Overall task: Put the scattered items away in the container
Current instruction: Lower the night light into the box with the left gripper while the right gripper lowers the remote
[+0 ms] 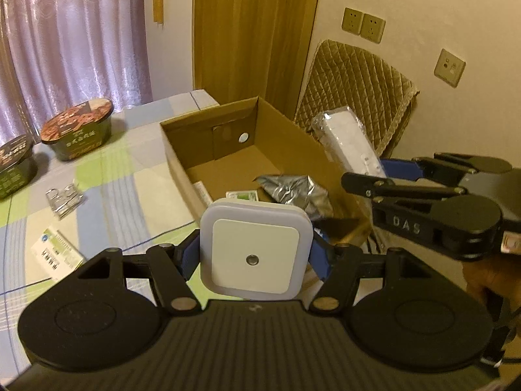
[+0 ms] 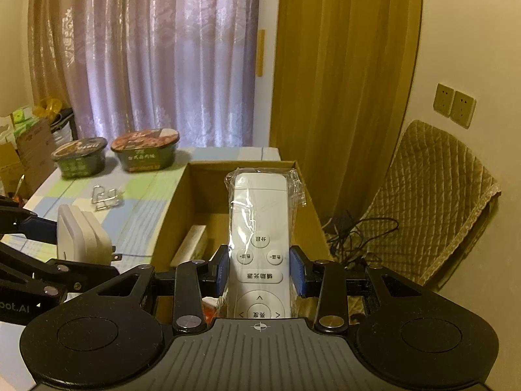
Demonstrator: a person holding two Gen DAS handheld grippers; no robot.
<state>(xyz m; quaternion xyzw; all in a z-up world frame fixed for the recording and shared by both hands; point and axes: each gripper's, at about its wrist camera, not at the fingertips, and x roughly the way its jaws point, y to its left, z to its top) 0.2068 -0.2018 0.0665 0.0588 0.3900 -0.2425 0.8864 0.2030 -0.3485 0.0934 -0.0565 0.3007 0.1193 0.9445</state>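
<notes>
Two handheld grippers hover at one open cardboard box [image 1: 182, 166] on a checked tabletop [image 1: 123, 176], each carrying one item. The left gripper [image 1: 255, 254] has its blue pads clamped on the sides of a square white night light [image 1: 255, 252], held just short of the box's near corner; the right wrist view shows the light's plug prongs pointing toward the box. The right gripper [image 2: 259, 272] is closed around one white remote control [image 2: 259, 238] sealed in a clear plastic sleeve, held lengthwise above the box's interior. Inside the box lie one crumpled silver foil pouch [image 1: 294, 189], one small green-and-white packet [image 1: 242, 195] and one pale flat box [image 2: 192, 244] along the left wall. Left on the tabletop are two lidded instant-noodle bowls [image 2: 145, 150] side by side at the far end, one clear packet of metal clips [image 1: 63, 197] and one green-and-white carton [image 1: 55, 254] nearer the left gripper. Behind the box stands one chair draped in quilted fabric [image 2: 433, 202], beneath two wall sockets [image 2: 454, 104].
</notes>
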